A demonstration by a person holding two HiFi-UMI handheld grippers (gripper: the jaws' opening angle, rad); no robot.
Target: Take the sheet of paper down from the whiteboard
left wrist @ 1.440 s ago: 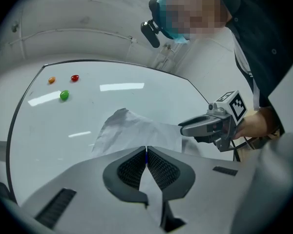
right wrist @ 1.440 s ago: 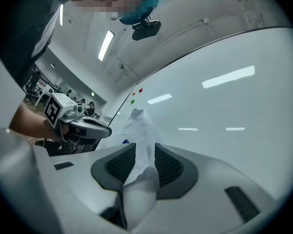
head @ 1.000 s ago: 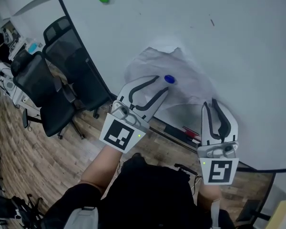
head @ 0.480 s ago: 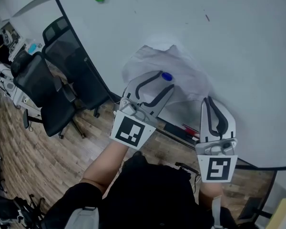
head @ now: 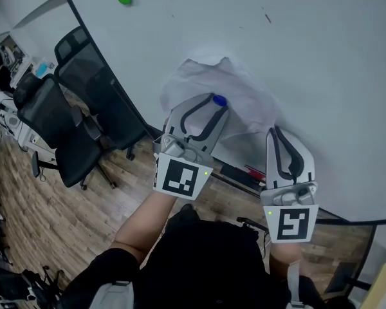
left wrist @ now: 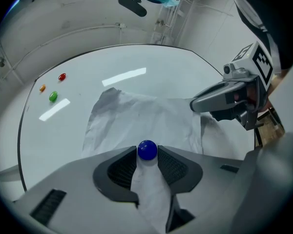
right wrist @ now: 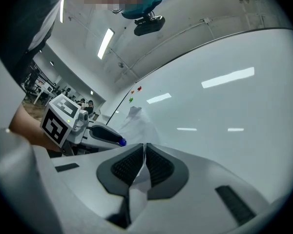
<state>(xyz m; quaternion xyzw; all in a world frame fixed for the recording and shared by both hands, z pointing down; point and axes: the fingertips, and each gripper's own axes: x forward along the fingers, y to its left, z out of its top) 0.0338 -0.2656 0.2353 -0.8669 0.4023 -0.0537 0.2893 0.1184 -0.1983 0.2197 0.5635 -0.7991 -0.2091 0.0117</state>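
Wooden floor and black office chairs lie below a whiteboard in the head view. A crumpled sheet of paper is pinned flat to the board by a blue magnet. The left gripper reaches to that magnet, the right gripper to the sheet's lower right edge. In the left gripper view its fingers, which have just been closing, pinch the blue magnet on both sides. In the right gripper view its fingers have just closed almost together, nipping the paper's edge.
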